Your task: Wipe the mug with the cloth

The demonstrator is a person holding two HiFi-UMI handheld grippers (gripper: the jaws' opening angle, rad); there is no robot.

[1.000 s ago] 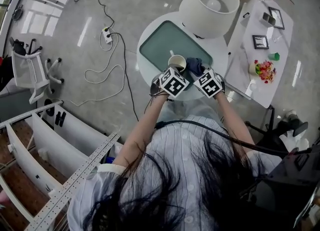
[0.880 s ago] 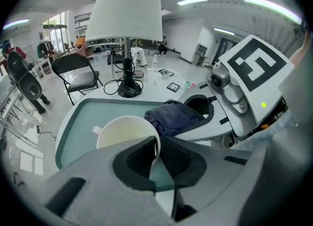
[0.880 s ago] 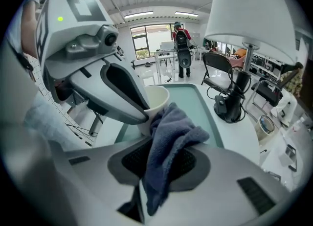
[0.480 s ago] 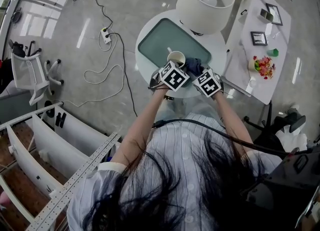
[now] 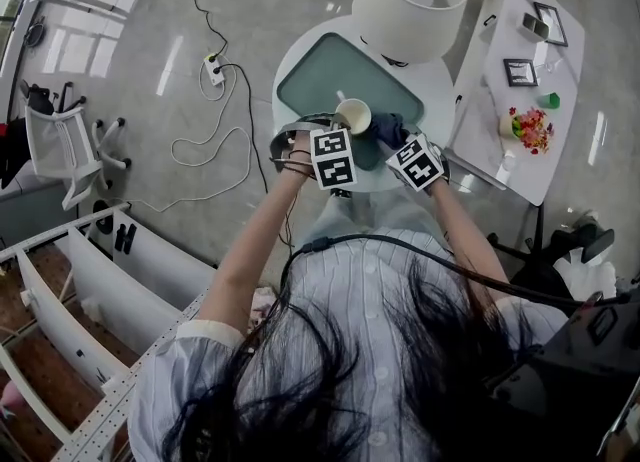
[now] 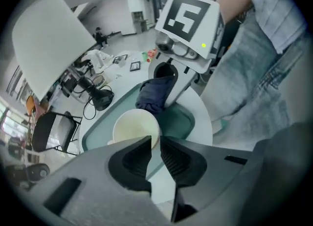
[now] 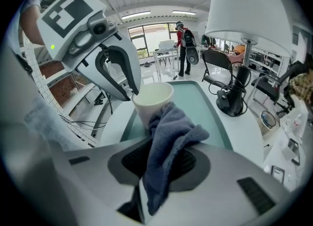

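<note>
A round white tabletop [image 5: 438, 100] is carrying a big lamp [image 5: 410, 0] with a white shade toward its far right edge, and a green tray [image 5: 325, 75] is filling most of its middle. A person is leaning over the near edge, holding a tool in each hand. The left tool [image 6: 155, 144] is pointing in from the tray's near left side with its jaws drawn almost together, pinching the rim wall of the cream mug [image 5: 352, 115]. The mug is sitting upright by the tray's near edge, mouth up, and whether its base is resting on the tray cannot be told. The right tool [image 7: 164, 161] is pointing in from the near right, its jaws pressed onto a dark blue cloth [image 7: 171, 137], which is bunching out past the jaw tips and hanging down between them. The free end of the cloth is touching the mug's outer side, opposite the left tool's grip.
</note>
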